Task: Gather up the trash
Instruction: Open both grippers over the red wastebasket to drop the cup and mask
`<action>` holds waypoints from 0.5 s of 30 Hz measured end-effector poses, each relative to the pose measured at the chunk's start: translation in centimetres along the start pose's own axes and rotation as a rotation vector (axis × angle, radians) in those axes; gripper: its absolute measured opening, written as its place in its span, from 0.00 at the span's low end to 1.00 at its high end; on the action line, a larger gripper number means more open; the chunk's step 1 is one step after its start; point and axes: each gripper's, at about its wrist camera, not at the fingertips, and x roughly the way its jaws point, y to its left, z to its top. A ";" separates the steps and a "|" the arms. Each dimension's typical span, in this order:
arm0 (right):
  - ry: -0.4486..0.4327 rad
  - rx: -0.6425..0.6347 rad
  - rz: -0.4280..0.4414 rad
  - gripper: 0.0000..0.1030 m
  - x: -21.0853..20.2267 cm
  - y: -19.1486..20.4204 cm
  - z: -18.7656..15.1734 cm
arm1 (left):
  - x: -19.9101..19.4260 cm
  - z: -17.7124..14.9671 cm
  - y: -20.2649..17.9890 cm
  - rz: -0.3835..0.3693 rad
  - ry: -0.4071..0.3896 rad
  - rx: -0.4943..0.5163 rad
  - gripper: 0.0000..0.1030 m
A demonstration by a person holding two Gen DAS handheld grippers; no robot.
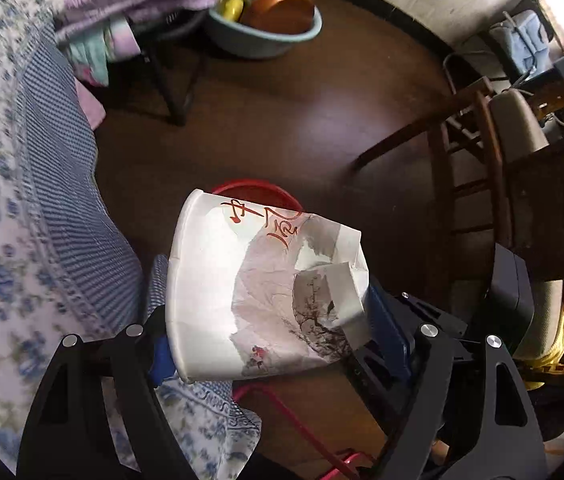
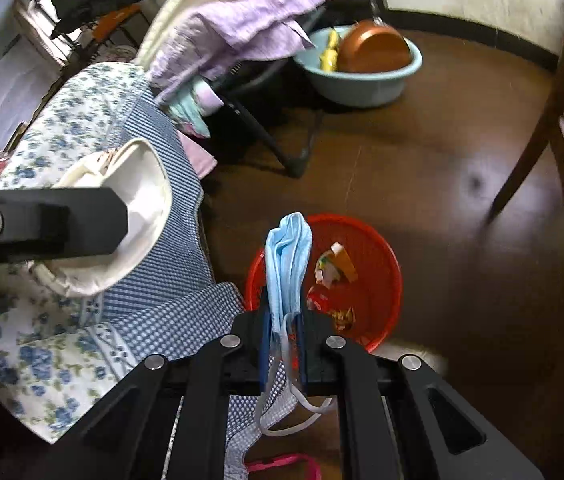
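Above the round red plastic bin (image 2: 362,264) (wrappers already inside), the left tool (image 1: 270,300) clamps a crumpled white printed paper cup (image 1: 258,292) and the right tool (image 2: 284,316) pinches a pale blue face mask (image 2: 288,256), both poised for dropping.

Both tongs are matte black, built of angular linkage arms with triangular cut-outs, each pivot capped by a round silver pin. Left tongs (image 1: 270,320) and right tongs (image 2: 284,328) carry blue pads (image 2: 265,344) inside their fingers.

Dark brown wooden floor (image 2: 422,152), red bin (image 2: 378,248) holding wrappers, pale blue basin (image 2: 362,84), folding rack legs (image 2: 282,148), wooden chair (image 1: 478,128)
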 end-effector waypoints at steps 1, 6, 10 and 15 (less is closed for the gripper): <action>0.006 0.008 0.002 0.11 0.3 -0.2 0.0 | 0.5 0.1 0.2 -0.003 0.010 -0.005 0.75; 0.031 0.064 0.012 0.15 2.5 -1.0 0.0 | 3.1 0.6 0.7 -0.008 0.067 -0.047 0.75; 0.014 0.090 0.005 0.33 3.0 -1.5 -0.1 | 4.4 0.9 0.9 -0.017 0.098 -0.063 0.76; -0.002 0.097 -0.026 0.45 2.8 -2.0 0.0 | 5.2 1.1 1.0 0.006 0.111 -0.088 0.83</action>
